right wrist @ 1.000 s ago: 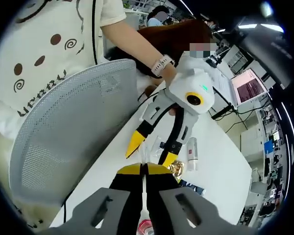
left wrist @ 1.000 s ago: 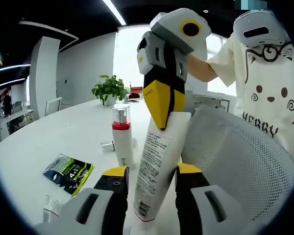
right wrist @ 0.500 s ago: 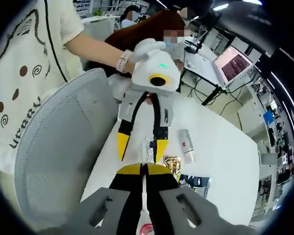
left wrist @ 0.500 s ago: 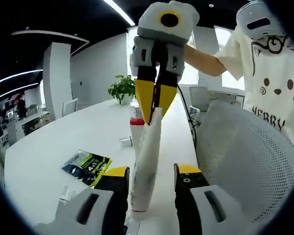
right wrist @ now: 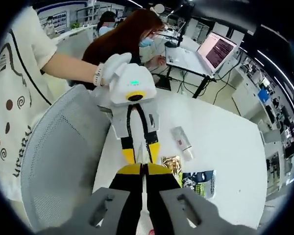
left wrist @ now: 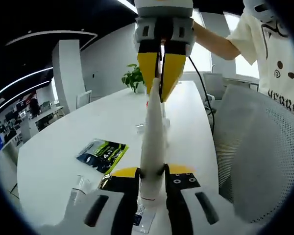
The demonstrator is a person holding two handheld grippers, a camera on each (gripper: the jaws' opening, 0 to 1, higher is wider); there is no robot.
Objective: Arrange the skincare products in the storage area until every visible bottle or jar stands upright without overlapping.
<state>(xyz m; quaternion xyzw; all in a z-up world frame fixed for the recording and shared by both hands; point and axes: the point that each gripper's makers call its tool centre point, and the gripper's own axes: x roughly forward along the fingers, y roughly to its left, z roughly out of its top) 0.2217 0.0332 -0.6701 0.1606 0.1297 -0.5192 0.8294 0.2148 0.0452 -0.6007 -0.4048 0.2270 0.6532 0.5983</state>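
Note:
A white skincare tube (left wrist: 153,137) hangs edge-on above the white table (left wrist: 63,161), held at both ends. My left gripper (left wrist: 152,174) is shut on its lower cap end. My right gripper (left wrist: 158,90) comes down from above and is shut on the flat crimped end. In the right gripper view, my right gripper (right wrist: 143,169) pinches that thin edge, and the left gripper (right wrist: 141,152) faces it just beyond. A white bottle with a red band (right wrist: 182,142) is on the table to the right; this angle hides whether it stands.
A green-and-black sachet (left wrist: 103,154) (right wrist: 198,178) and a gold sachet (right wrist: 172,164) lie flat on the table. A grey mesh chair (left wrist: 255,147) (right wrist: 63,156) crowds the table edge. A potted plant (left wrist: 132,78) stands at the far end. People sit at a desk with a laptop (right wrist: 215,49).
My left jaws have closed onto the tube's lower end. The tube has turned from broadside to edge-on. Both views have swung, with the right gripper now straight overhead.

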